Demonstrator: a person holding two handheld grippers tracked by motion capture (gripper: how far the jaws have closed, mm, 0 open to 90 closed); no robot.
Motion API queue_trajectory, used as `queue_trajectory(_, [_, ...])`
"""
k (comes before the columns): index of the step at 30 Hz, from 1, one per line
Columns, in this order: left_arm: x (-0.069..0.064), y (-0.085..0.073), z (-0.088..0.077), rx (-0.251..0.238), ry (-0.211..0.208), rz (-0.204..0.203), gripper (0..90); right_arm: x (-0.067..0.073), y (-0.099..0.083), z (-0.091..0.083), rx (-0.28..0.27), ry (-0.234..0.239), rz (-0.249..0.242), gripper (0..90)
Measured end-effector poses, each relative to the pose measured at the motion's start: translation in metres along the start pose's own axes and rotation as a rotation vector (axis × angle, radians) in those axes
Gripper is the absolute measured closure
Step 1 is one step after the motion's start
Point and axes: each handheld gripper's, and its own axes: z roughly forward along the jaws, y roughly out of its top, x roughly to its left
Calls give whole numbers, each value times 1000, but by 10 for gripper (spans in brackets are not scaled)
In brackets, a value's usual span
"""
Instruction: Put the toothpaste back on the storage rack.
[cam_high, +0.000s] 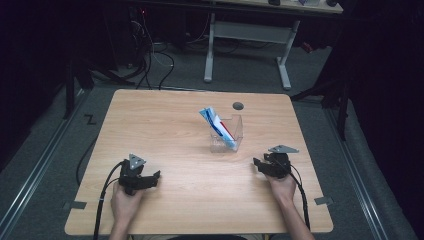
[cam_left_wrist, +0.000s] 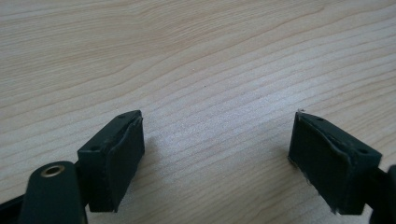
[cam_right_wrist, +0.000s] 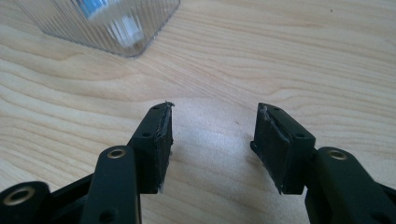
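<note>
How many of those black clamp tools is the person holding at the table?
2. The left black two-jaw gripper sits at the wooden table's near-left, the right black two-jaw gripper at its near-right beside the clear plastic box. Both open, empty.

A clear plastic container (cam_high: 227, 135) with ribbed walls stands upright on the wooden worktop (cam_high: 165, 130), right of centre. Inside it, several flat items in blue, white and red (cam_high: 216, 124) lean to the left, their upper ends above the rim.
</note>
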Motion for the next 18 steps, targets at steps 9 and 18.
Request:
queue_trajectory(9, [0,0,0,1,1,0,187,5,-3,2,1,-39,-58,451])
queue_trajectory(18, [0,0,0,0,1,-1,187,5,-3,3,2,-34,-54,431])
